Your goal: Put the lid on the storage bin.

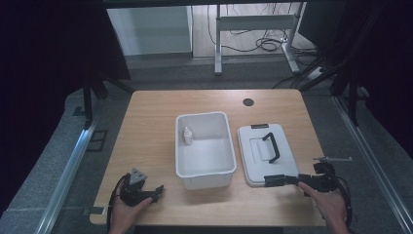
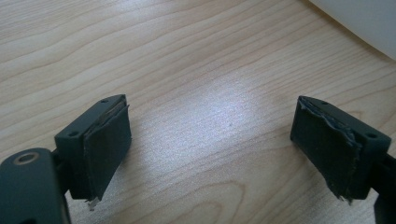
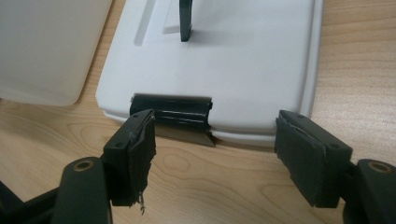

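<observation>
The wooden counter [image 1: 156, 107] carries everything here, with a small dark round hole [image 1: 248, 102] near its far edge. At its middle stands an open white bin [image 1: 204, 163], the biggest thing on it. Just to the right of the bin, lying flat on the wood and not touching it, is the grey lid [image 1: 255, 161] — a black handle [image 1: 272, 146] stands across its top and a black latch [image 1: 274, 180] sits on its near edge. In the right gripper view the lid [image 3: 243, 65] lies straight ahead, its latch [image 3: 170, 112] just beyond the left-hand jaw.

The right claw [image 1: 291, 180] lies low at the lid's near right corner, held by the person's right hand [image 1: 331, 207]. Its jaws stand wide apart and released, with bare wood between them; the latch is close to one jaw, though whether they touch I cannot tell.

The left claw [image 1: 157, 191] rests at the near left of the counter, well apart from the bin, in the person's left hand [image 1: 124, 214]. Its jaws are also spread wide with nothing between them — just wood grain below.

Smallest of all, a little white bottle [image 1: 187, 136] stands upright inside the bin, against its left wall.
</observation>
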